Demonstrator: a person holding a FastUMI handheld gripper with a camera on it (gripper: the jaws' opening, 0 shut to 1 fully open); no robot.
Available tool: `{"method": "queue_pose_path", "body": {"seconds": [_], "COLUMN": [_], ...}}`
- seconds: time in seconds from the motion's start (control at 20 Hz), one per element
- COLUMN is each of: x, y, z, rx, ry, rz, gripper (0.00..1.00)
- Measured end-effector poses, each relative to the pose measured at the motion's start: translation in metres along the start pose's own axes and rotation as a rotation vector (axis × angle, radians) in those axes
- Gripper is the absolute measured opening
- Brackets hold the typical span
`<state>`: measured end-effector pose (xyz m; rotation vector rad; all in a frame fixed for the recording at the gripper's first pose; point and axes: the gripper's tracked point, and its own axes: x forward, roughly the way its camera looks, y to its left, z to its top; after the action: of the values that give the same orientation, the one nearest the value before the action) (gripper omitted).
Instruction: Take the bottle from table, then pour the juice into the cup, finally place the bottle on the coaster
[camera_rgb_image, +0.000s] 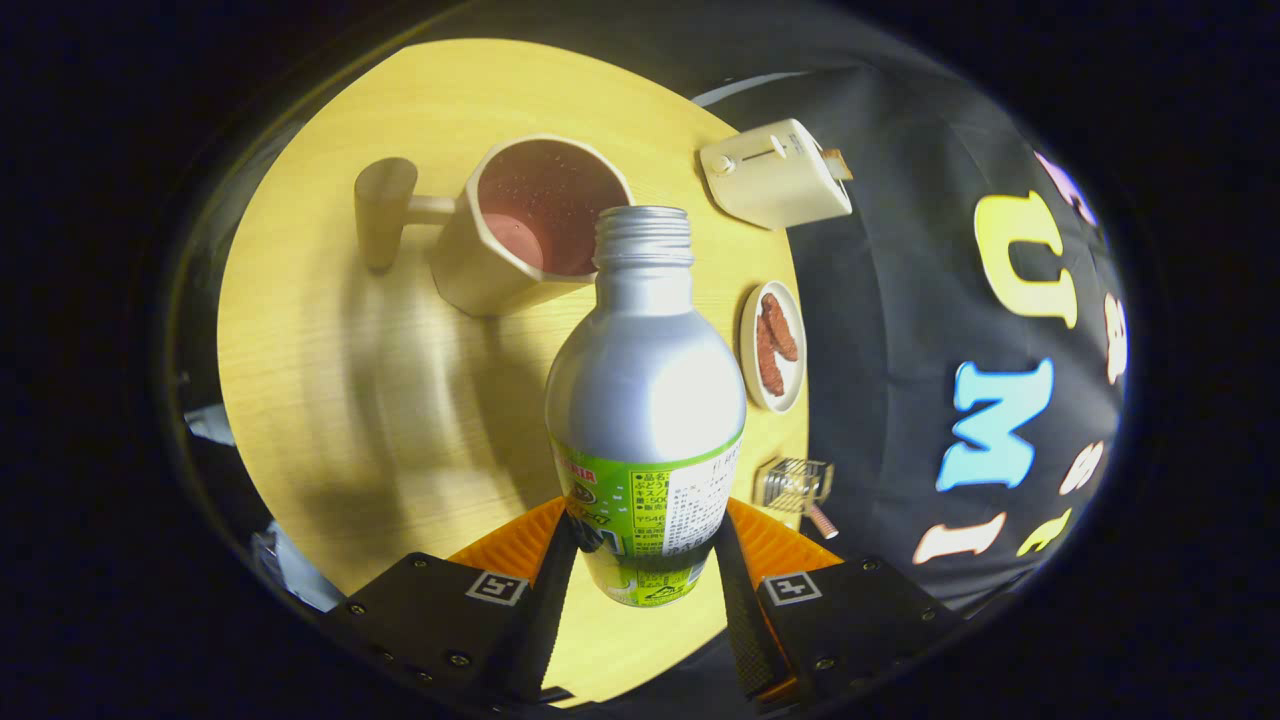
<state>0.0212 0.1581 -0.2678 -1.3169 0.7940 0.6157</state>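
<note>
A silver bottle with a green label and no cap is held between my fingers, tilted forward above the wooden table. My gripper is shut on its lower, labelled part. Its open threaded mouth points at the rim of a beige faceted cup with a wooden handle, just beyond the bottle. The cup's inside is reddish-brown, with a paler patch at the bottom. I cannot tell whether liquid is flowing. The bottle hides the near edge of the cup's rim.
A cream toaster stands at the table's far edge, right of the cup. A small plate with brown sausages lies right of the bottle. A small wire rack sits near the right finger. The booth's black cloth hangs beyond the table.
</note>
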Motion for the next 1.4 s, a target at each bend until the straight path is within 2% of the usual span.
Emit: {"method": "queue_pose_path", "body": {"seconds": [0.35, 0.55, 1.1, 1.4], "x": [0.013, 0.015, 0.024, 0.029], "y": [0.003, -0.004, -0.002, -0.014], "z": [-0.010, -0.014, -0.005, 0.004], "rx": [0.235, 0.323, 0.630, 0.812], "ry": [-0.086, -0.135, -0.288, -0.388], "rz": [0.074, 0.059, 0.142, 0.149], "gripper": [0.71, 0.71, 0.71, 0.71]}}
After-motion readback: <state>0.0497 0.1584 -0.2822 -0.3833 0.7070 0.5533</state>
